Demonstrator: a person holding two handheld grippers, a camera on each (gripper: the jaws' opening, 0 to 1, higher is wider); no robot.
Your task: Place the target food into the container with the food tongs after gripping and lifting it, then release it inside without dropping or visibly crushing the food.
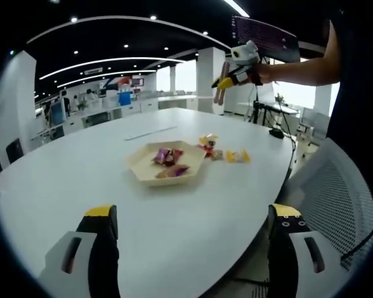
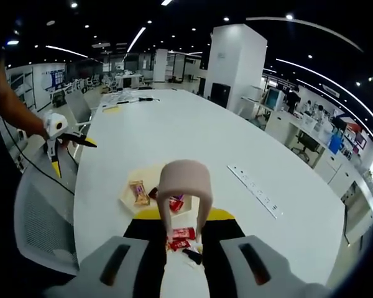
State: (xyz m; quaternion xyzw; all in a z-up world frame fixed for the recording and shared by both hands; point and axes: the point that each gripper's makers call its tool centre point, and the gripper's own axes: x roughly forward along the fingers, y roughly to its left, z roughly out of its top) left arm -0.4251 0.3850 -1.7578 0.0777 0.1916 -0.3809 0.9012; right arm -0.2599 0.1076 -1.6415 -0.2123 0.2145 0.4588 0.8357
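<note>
My right hand-held gripper (image 2: 184, 243) clamps beige looped food tongs (image 2: 185, 186) above wrapped candies (image 2: 181, 233), ready to pick; left hand-held gripper (image 1: 193, 239) open.

Both views are bright and fairly sharp at the centre. Light comes from small ceiling spots (image 2: 289, 17) and long strip lamps (image 1: 112, 61) on a dark ceiling, plus daylight from windows (image 1: 298, 93) that burn out to white. The white desk (image 1: 81, 174) reflects evenly, with a soft glare and only faint shadows. Fisheye distortion bends the strip lamps and the desk edge into arcs — detail softens toward the edges, and the distant office is slightly blurred.
</note>
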